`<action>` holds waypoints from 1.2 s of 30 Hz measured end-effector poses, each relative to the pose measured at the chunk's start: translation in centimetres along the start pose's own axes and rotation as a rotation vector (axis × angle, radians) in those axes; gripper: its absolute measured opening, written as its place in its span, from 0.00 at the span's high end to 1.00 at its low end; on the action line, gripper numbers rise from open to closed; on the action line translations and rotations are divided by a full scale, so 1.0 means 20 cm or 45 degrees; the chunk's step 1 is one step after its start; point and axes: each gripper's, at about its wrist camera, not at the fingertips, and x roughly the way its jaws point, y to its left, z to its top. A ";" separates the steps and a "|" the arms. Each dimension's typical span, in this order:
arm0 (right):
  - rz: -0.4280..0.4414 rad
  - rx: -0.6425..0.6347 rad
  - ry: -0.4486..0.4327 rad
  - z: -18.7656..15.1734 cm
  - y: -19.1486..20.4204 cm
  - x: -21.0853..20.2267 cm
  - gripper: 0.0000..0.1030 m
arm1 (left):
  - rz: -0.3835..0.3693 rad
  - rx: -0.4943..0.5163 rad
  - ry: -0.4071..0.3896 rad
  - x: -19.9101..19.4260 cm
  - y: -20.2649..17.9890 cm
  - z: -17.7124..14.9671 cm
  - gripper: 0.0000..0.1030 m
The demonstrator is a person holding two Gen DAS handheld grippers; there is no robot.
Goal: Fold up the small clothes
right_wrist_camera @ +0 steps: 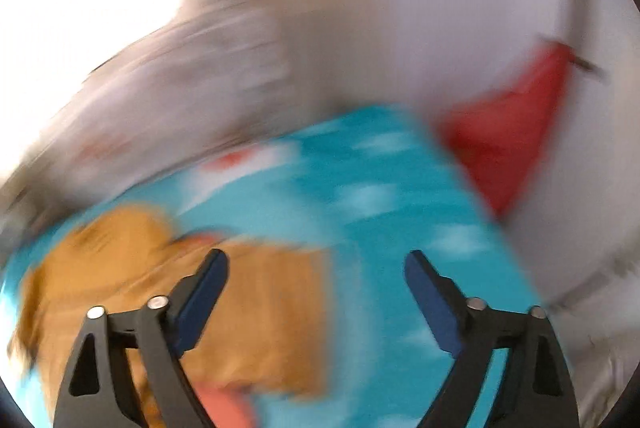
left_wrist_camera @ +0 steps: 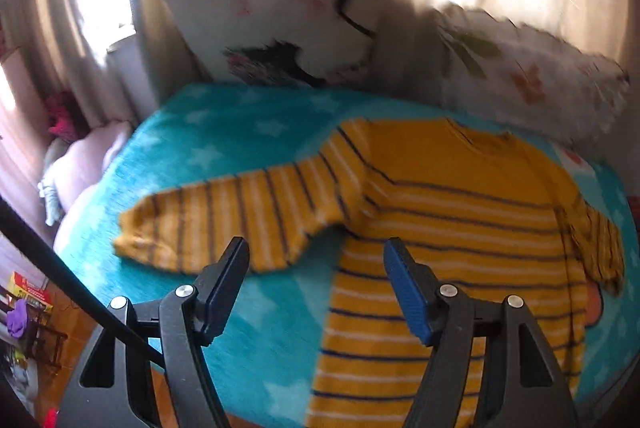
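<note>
A small yellow sweater with dark and white stripes (left_wrist_camera: 448, 211) lies flat on a turquoise star blanket (left_wrist_camera: 248, 131). Its left sleeve (left_wrist_camera: 224, 220) stretches out to the left; the right sleeve (left_wrist_camera: 600, 240) is folded down along the body. My left gripper (left_wrist_camera: 316, 256) is open and empty, hovering above the blanket just in front of the left sleeve and armpit. In the blurred right wrist view the sweater (right_wrist_camera: 240, 300) shows as an orange patch at lower left. My right gripper (right_wrist_camera: 316, 268) is open and empty above its right edge and the blanket (right_wrist_camera: 380, 211).
Two pillows lean on the curtains behind the blanket: a white one with a dark drawing (left_wrist_camera: 280, 27) and a floral one (left_wrist_camera: 528, 67). A pink cushion (left_wrist_camera: 80, 167) lies at the left edge. A red cloth (right_wrist_camera: 508, 131) lies on white bedding right of the blanket.
</note>
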 end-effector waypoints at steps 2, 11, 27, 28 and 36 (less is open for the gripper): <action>0.153 -0.146 0.043 -0.06 0.23 0.05 0.25 | -0.025 0.020 0.013 0.00 -0.06 -0.03 0.33; 0.114 -0.483 0.170 -0.25 0.72 0.39 0.31 | -0.038 0.079 0.034 -0.07 -0.14 -0.09 0.33; -0.608 0.051 0.067 -0.27 -0.54 -0.13 0.91 | -0.092 0.045 0.076 0.01 -0.27 -0.12 0.33; -0.682 0.057 0.077 -0.29 -0.61 -0.16 0.91 | -0.093 0.049 0.082 0.02 -0.29 -0.13 0.33; -0.577 0.069 -0.235 -0.36 -0.54 -0.61 0.33 | -0.108 0.063 0.113 0.02 -0.35 -0.18 0.33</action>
